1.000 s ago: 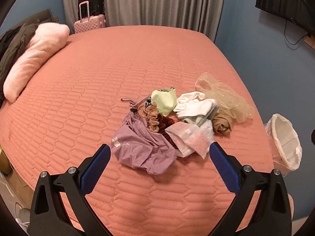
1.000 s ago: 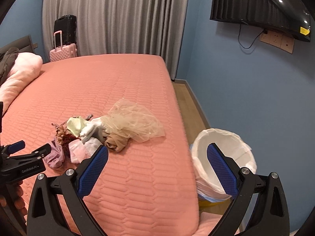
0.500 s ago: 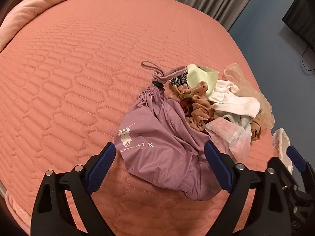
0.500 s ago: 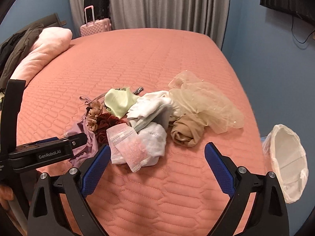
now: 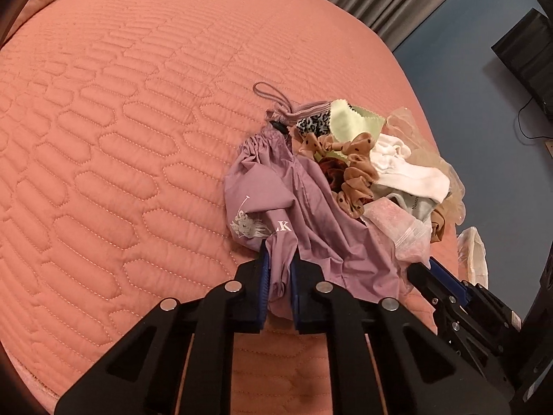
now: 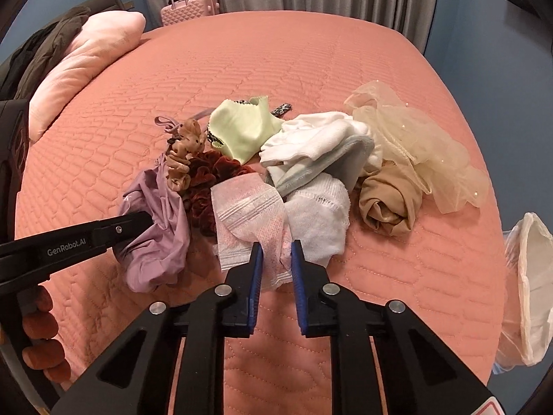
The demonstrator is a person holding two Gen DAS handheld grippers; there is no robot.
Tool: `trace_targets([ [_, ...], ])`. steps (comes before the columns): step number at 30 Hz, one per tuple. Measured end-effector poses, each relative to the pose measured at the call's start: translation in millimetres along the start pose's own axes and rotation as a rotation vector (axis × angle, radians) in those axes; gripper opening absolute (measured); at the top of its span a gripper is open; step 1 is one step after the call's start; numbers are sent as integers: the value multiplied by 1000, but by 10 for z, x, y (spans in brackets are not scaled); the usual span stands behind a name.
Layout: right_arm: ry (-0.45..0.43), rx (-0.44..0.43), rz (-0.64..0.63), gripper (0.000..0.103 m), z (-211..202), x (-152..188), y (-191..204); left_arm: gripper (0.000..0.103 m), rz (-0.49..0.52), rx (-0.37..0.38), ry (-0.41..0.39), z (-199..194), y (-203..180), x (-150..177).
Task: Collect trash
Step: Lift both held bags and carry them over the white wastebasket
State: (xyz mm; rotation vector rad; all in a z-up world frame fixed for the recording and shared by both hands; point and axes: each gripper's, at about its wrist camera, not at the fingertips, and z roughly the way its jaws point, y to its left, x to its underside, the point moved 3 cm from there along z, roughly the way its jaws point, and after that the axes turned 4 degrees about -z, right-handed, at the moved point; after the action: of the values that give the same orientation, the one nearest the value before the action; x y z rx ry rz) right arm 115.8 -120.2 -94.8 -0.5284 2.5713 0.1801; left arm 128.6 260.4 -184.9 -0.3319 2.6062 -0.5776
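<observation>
Nearest the person, both grippers are biting into the near edge of the pile on the bed (image 6: 311,69). The left gripper (image 5: 279,276) is pinching a fold of the purple bag (image 5: 304,214), its pads pressed onto the cloth just below the printed logo. The right gripper (image 6: 274,263) is pinching the pink wrapper (image 6: 249,218), a crinkled plastic packet lying at the front of the heap and touching the white cloth (image 6: 321,214) beside it.

The step in hand looks like the first pick-up: both things are being gripped but are lying on the quilt, not yet lifted.

Just behind them, two scrunchies (image 6: 193,169), a pale green cloth (image 6: 242,128), white socks (image 6: 318,145), a tan bundle (image 6: 390,204) and a sheer net (image 6: 421,145) are lying tangled together. Off the bed's right edge, the bin (image 6: 528,294) is standing with its white liner open, well apart from the pile.

The next move probably calls for raising the wrapper clear without dragging the white cloth along, then swinging it right and over the bin's mouth before letting go. Whether the purple bag is trash or a holder for the rest, I cannot tell. Farther back, a pillow (image 6: 86,65) and a suitcase (image 6: 190,7) are sitting by the curtain.
</observation>
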Motion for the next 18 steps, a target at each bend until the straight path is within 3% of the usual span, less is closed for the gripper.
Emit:
trace_targets([
  [9, -181, -2, 0, 11, -940, -296, -110, 6, 104, 34, -153, -815, -417, -177],
  [13, -266, 10, 24, 1, -1435, -462, -257, 6, 170, 67, -224, -1216, -781, -262],
  [18, -352, 16, 72, 0, -1977, -583, -535, 6, 262, 135, -305, -1647, -1321, -375],
])
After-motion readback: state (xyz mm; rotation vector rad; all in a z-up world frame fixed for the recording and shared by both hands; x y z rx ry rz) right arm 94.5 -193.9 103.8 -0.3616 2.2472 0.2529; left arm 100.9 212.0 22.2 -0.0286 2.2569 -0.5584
